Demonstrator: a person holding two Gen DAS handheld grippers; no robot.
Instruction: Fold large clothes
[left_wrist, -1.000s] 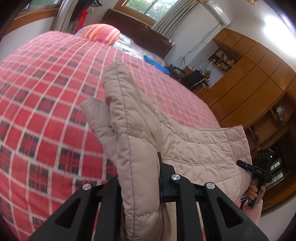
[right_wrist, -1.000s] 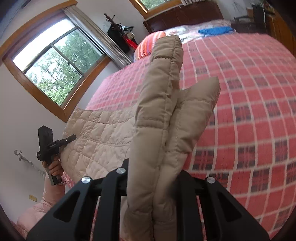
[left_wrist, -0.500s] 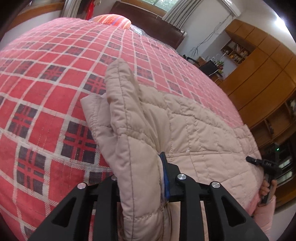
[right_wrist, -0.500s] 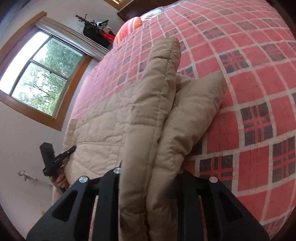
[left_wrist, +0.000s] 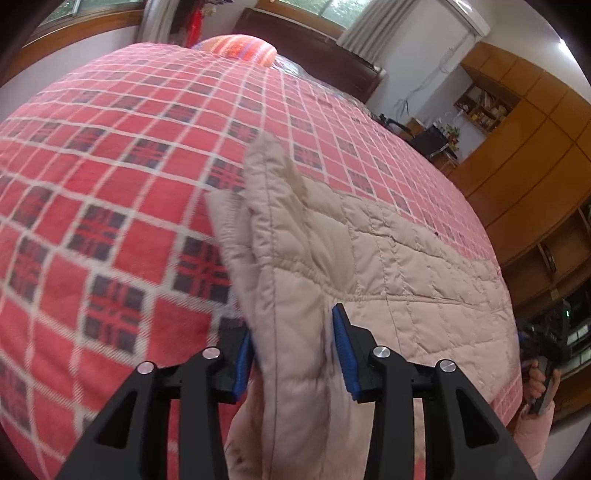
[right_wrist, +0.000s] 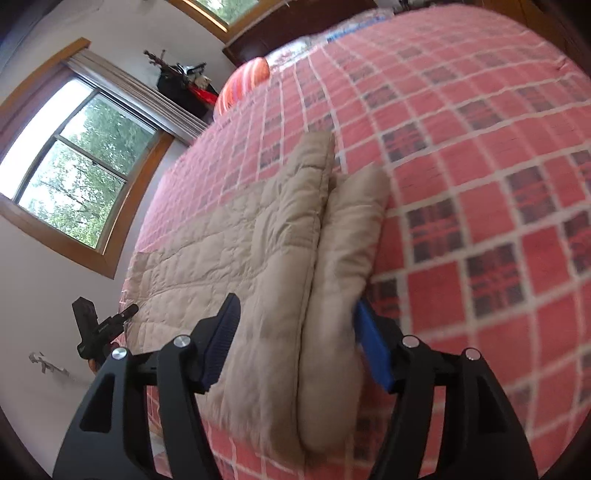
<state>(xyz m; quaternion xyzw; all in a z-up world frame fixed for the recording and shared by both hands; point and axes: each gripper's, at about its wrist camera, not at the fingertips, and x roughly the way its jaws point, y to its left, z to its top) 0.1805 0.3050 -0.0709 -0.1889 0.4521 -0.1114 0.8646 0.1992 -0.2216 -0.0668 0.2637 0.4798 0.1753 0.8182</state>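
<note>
A beige quilted jacket (left_wrist: 406, 258) lies spread across the near part of a red plaid bedspread (left_wrist: 110, 184). In the left wrist view, one folded end of it stands up between my left gripper (left_wrist: 293, 354) pads, which are parted, so the gripper is open around the fabric. In the right wrist view, the other folded end of the jacket (right_wrist: 221, 251) rests between the widely parted fingers of my right gripper (right_wrist: 299, 343), which is also open. Each view shows the other gripper held by a hand at the far end of the jacket: the right gripper (left_wrist: 543, 343) and the left gripper (right_wrist: 99, 328).
A striped orange pillow (left_wrist: 240, 48) and a dark headboard (left_wrist: 314, 33) sit at the far end of the bed. Wooden wardrobes (left_wrist: 535, 147) line the right wall. A window (right_wrist: 74, 166) is on the left wall. The bedspread (right_wrist: 480, 184) stretches beyond the jacket.
Both grippers came down toward the bed with the jacket ends and opened; the blue pads now show with gaps beside the fabric. The jacket lies flatter on the bedspread.
</note>
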